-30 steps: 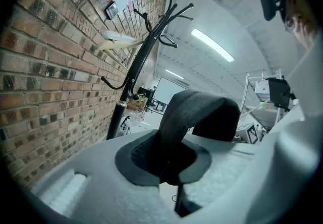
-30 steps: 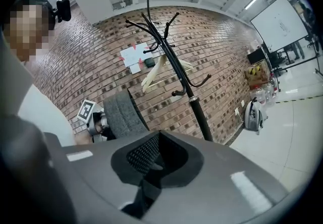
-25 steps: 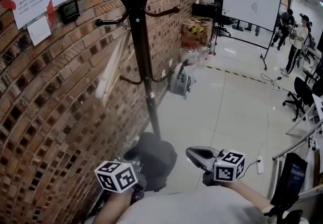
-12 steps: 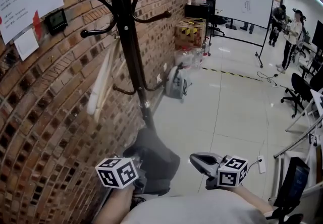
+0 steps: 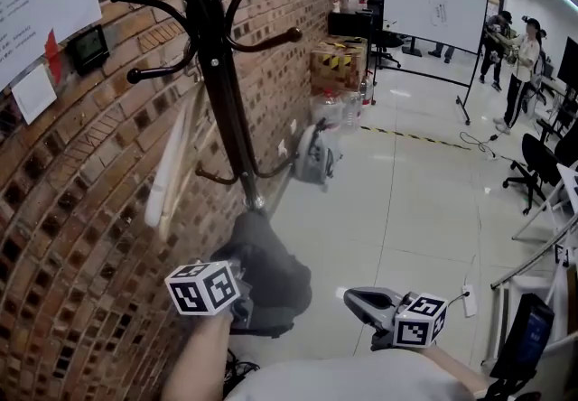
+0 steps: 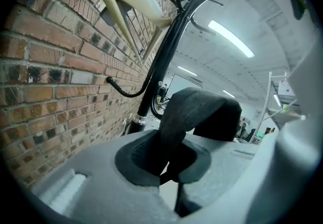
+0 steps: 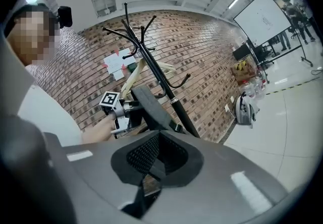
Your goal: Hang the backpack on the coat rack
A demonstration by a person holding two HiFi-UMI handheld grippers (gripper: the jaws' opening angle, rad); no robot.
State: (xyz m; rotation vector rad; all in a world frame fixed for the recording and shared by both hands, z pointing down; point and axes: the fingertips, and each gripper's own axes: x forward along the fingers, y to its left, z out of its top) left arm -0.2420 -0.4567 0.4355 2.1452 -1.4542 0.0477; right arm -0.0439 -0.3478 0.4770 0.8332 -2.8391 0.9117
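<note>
Backpack [image 5: 271, 268] nearer coat rack [image 5: 221, 92], half hidden; left tool [image 6: 169, 175] and right tool [image 7: 154, 175] tight on its straps.

Occlusions and cut-offs, backpack at the coat rack.
Head view: the coat rack [image 5: 221, 110] runs out of the top edge, and its foot is hidden behind the backpack [image 5: 271, 268]. There the left gripper [image 6: 169, 167] has its jaws covered by its own marker cube [image 5: 203, 286] and the bag. The left gripper view shows only a strap loop [image 6: 194, 112]; the bag's body is hidden under the gripper's housing. The right gripper [image 7: 149, 172] pinches a mesh strap [image 7: 151, 112] whose far end cannot be traced past the left gripper. Paper sheets [image 5: 50, 2] are cut by the left edge, their print too small to read. The whiteboard [image 5: 433, 2] marks are likewise illegible. A grey object [image 5: 314, 155] by the brick wall [image 5: 108, 209] is too blurred to identify.
</note>
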